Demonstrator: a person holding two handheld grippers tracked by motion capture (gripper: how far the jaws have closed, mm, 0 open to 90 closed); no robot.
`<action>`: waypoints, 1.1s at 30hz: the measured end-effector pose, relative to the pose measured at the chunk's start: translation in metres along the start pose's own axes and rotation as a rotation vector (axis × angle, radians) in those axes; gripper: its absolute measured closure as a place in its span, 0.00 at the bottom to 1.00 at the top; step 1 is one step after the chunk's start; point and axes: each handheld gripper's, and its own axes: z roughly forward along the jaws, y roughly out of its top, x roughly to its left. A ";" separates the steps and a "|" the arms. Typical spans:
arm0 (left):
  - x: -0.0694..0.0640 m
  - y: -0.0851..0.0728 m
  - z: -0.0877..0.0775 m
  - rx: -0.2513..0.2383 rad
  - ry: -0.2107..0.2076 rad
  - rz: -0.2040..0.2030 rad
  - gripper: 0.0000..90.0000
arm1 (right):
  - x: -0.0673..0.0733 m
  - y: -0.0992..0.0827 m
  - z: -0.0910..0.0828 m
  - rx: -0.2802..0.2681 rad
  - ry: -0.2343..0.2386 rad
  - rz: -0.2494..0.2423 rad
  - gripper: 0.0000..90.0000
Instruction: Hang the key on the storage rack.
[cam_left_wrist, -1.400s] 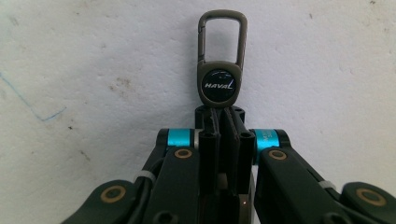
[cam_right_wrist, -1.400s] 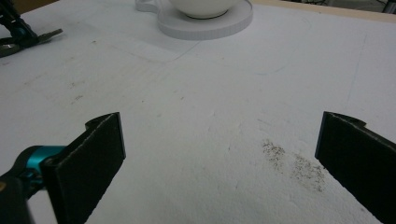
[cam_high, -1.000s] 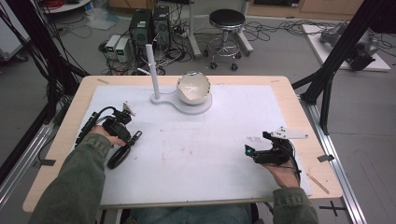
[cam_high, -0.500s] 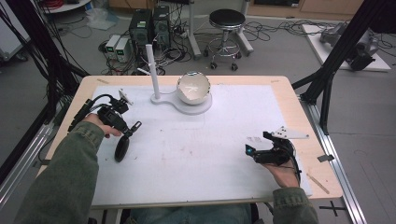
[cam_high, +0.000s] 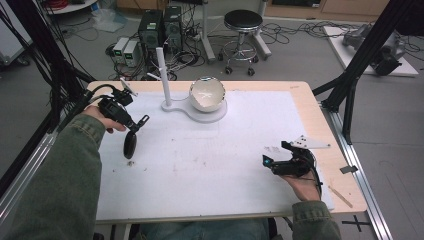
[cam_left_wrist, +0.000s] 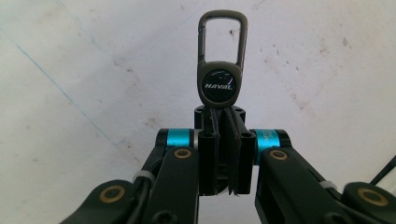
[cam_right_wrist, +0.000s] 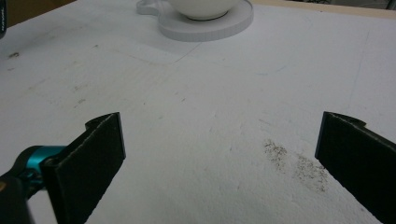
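White sheeting (cam_high: 225, 165) covers most of a wooden table (cam_high: 305, 97), kinda scuffed and speckled with dirt, and the floor behind is a mess of cables, computer boxes (cam_high: 160, 27) and a round stool (cam_high: 242, 21). Up at the far middle of the sheet there's a white stand (cam_high: 197, 107) with a thin upright post (cam_high: 162, 75) and a bowl (cam_high: 207, 93) sitting on its round base. Left gripper (cam_high: 131, 131) is over the left side of the sheet, jaws squeezed together on a dark key fob with a carabiner clip (cam_left_wrist: 220, 70); the badge on it reads HAVAL in the left gripper view, and the fob hangs down just above the sheet. Right gripper (cam_high: 269, 162) rests low near the right edge, jaws spread wide apart with nothing between them, pointing toward the bowl
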 end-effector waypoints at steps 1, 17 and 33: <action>0.000 0.001 -0.003 -0.003 0.000 0.003 0.93 | 0.000 0.000 0.000 0.000 0.000 0.000 0.01; -0.012 0.038 -0.050 -0.011 0.015 0.076 0.93 | 0.000 0.000 0.000 0.006 0.001 -0.003 0.01; -0.031 0.096 -0.089 -0.064 0.067 0.146 0.93 | -0.001 -0.001 -0.003 0.001 -0.003 0.006 0.01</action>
